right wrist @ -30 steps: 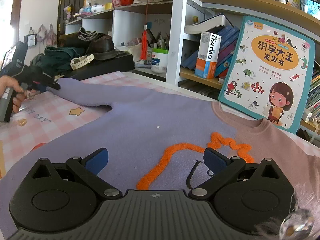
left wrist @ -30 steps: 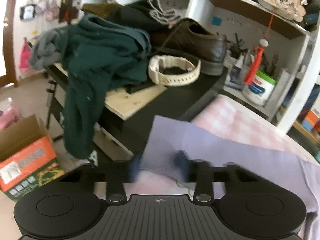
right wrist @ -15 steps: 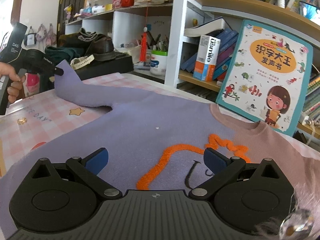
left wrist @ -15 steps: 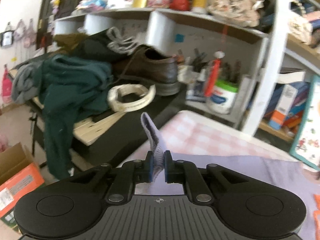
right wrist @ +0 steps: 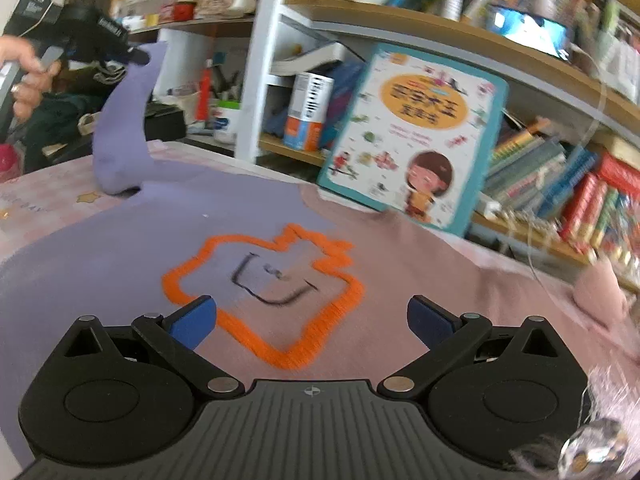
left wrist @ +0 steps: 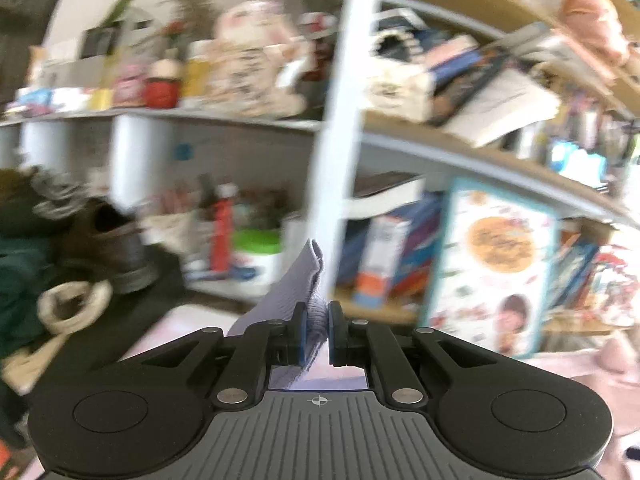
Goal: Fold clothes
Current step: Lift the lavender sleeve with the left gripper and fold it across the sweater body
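Pinching the lilac sleeve [left wrist: 298,280] in my clenched left gripper [left wrist: 315,332], I find the sweatshirt [right wrist: 120,248] soft and limp; my right gripper [right wrist: 312,316] hangs spread, empty.

Both views lit evenly by soft daylight, no hard shadows. Shelves [left wrist: 400,140] heavily motion-blurred in left view; books [right wrist: 580,184] smeared at right. Edges bent by fisheye, corners darkened.

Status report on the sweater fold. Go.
Left gripper shut on lilac sleeve, sleeve lifted. Right gripper open above sweater chest, empty. Children's book leans at sweater's far edge.
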Motion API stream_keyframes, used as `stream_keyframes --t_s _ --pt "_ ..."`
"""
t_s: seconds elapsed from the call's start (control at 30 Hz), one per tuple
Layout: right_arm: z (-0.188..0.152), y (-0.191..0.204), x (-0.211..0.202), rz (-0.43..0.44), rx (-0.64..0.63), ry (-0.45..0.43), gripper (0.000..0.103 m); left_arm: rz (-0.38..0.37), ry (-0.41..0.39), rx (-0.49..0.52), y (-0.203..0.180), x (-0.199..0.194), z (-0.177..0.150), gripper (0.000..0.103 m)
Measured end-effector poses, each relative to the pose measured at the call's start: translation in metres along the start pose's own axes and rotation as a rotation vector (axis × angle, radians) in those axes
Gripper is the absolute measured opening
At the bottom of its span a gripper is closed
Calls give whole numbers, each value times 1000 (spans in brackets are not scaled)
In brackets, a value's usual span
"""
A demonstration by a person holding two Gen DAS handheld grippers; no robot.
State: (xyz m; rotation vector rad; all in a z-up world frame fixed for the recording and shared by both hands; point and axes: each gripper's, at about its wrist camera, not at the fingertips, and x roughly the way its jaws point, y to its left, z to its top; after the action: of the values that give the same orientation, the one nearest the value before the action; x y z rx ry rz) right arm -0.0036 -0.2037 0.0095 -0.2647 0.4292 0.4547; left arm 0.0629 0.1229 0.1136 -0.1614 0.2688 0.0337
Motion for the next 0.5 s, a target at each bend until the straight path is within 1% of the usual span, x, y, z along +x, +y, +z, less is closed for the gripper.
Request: stream_keyframes --t_s 0.13,0.27,0.4,0.5 --pt "-8 -13 1 -5 61 33 102 -93 -12 59 -45 14 12 8" --pt "-10 -20 7 1 111 68 102 -165 -12 68 -82 29 17 8" --pt "-11 -25 12 4 146 101 102 -248 15 69 -113 46 15 8" --pt "-12 -29 13 16 176 106 102 -288 47 63 -135 60 10 8"
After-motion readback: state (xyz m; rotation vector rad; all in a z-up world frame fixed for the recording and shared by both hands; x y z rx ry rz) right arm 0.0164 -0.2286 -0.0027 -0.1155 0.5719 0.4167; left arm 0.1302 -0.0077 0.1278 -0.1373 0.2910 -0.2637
